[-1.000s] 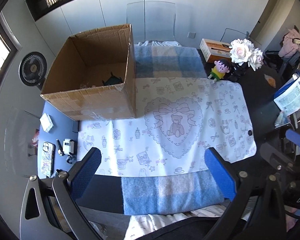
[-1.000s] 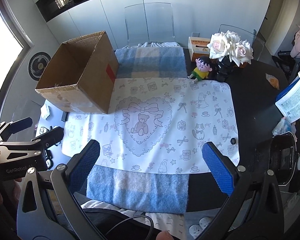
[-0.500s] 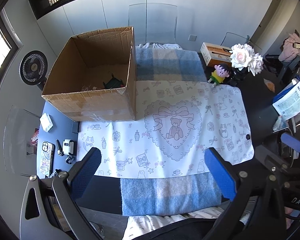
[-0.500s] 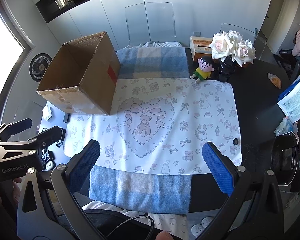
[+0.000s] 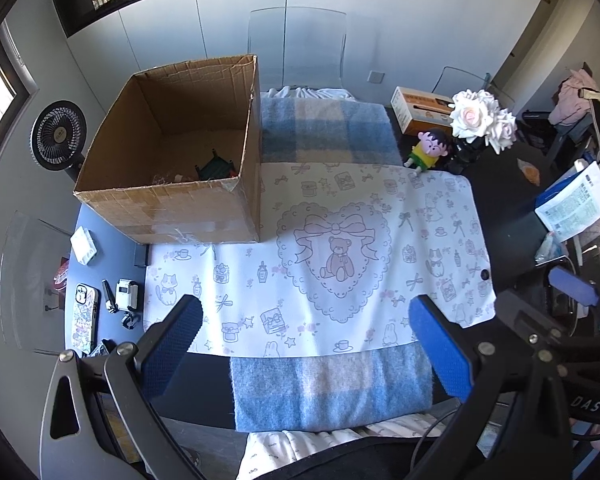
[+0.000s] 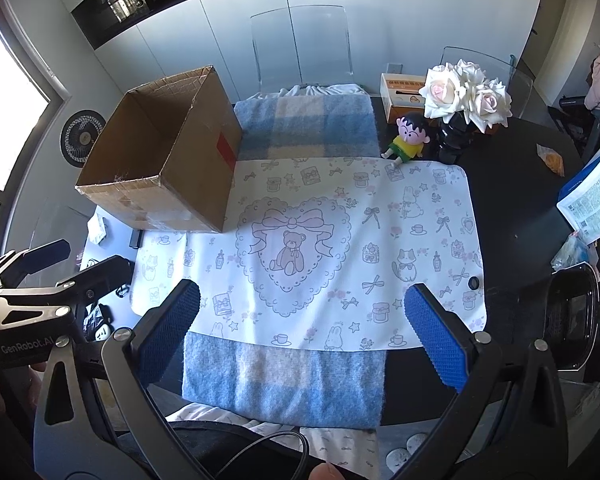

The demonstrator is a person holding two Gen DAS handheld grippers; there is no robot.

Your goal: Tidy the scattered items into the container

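An open cardboard box [image 5: 168, 200] [image 6: 160, 176] stands at the back left of the table, on the edge of a white printed mat [image 5: 340, 240] [image 6: 320, 240]. Inside it lie a dark green item [image 5: 216, 168] and some clear wrapping. My left gripper [image 5: 304, 340] hangs open above the mat's near edge, nothing between its blue pads. My right gripper [image 6: 300, 328] is open too, high over the near edge, and empty. The left gripper's body [image 6: 40, 300] shows at the lower left of the right wrist view. A cartoon doll [image 5: 426, 152] [image 6: 406, 136] sits at the mat's far right corner.
A blue plaid blanket [image 5: 332, 384] lies under the mat. White roses in a black vase [image 6: 460, 100] and a tissue box [image 5: 420, 114] stand at the back right. A phone [image 5: 82, 316] and small gadgets [image 5: 124, 296] lie left. Papers [image 6: 596, 196] and a small black cap [image 6: 474, 282] lie right.
Both grippers have risen and drawn back slightly, so the table looks a little smaller. Both stay open and empty. Nothing on the table has moved.
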